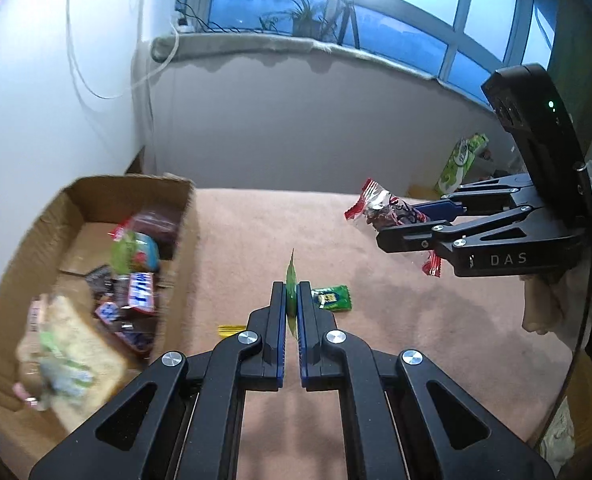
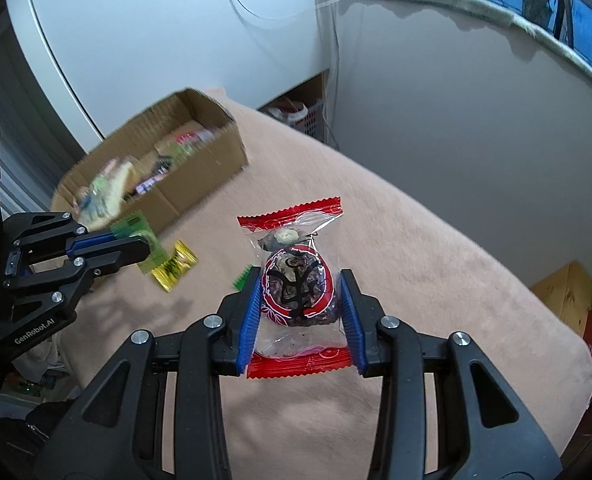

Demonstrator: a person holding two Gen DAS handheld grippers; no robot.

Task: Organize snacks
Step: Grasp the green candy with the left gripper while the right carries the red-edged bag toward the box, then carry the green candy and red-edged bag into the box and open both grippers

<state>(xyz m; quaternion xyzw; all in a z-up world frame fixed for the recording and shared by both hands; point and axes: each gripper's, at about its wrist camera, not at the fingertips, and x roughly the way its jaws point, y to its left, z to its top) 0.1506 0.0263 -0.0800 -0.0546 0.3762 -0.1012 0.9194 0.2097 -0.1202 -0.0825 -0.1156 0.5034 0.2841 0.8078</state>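
My left gripper is shut on a thin green candy wrapper, held edge-on above the pink cloth; it also shows in the right wrist view. My right gripper is shut on a clear snack packet with red ends, lifted above the cloth, and shows in the left wrist view. A cardboard box holding several snacks stands at the left. A green candy and a yellow candy lie on the cloth.
The pink cloth covers the surface. A wall and window sill stand behind. A green-and-white pack sits beyond the far right edge. A wooden box is at the right.
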